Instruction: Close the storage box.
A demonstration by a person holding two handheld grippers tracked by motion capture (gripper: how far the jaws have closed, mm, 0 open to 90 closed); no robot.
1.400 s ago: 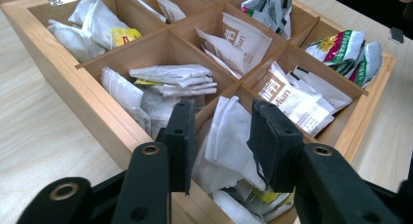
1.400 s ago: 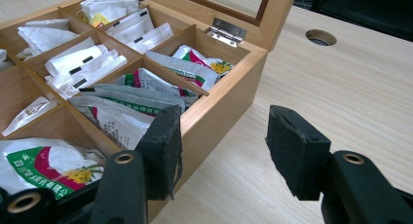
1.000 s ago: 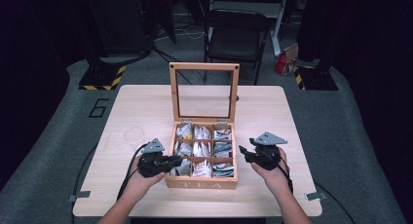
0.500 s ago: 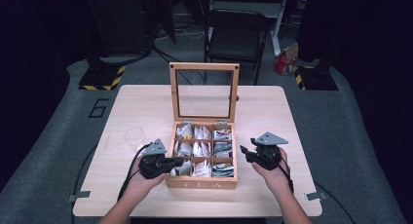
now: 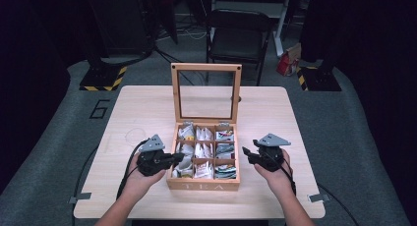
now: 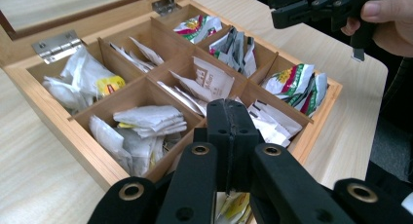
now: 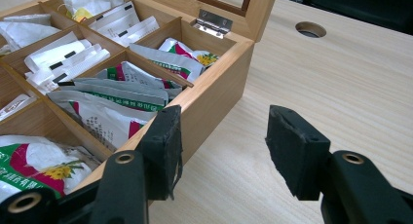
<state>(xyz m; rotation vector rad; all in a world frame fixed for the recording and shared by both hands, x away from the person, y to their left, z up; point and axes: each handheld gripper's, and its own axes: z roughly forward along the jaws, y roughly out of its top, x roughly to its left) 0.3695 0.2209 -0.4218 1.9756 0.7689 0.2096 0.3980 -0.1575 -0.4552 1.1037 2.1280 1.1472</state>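
The left gripper view looks along the left tongs (image 6: 229, 107), whose black jaws are pressed flat together above the near-left compartment of the open wooden tea box (image 6: 53, 114). A yellow-and-white packet (image 6: 233, 207) lies right under them, but it cannot be told whether its edge is pinched. Past the left tongs' tips, the packets (image 6: 146, 121) in all nine compartments can be made out, and the right tongs (image 6: 311, 9) hang beyond the far rim. The right gripper view shows what the high view leaves small: the right tongs' jaws stand about half wide with nothing between them. One pad is close against the box's outer wall and the other is over bare wood. Ahead of them are the lid's hinge (image 7: 213, 20) and a round hole (image 7: 310, 29) in the tabletop. From above, the box sits between the two tongs, with its glass lid (image 5: 206, 67) upright on the far side. The light wooden table (image 5: 275, 108) is open beyond and outboard of both tongs, and its front edge lies just behind the hands. Grey carpet (image 5: 49, 137) surrounds the table, and a black chair (image 5: 238, 37) stands beyond it in a dark room.
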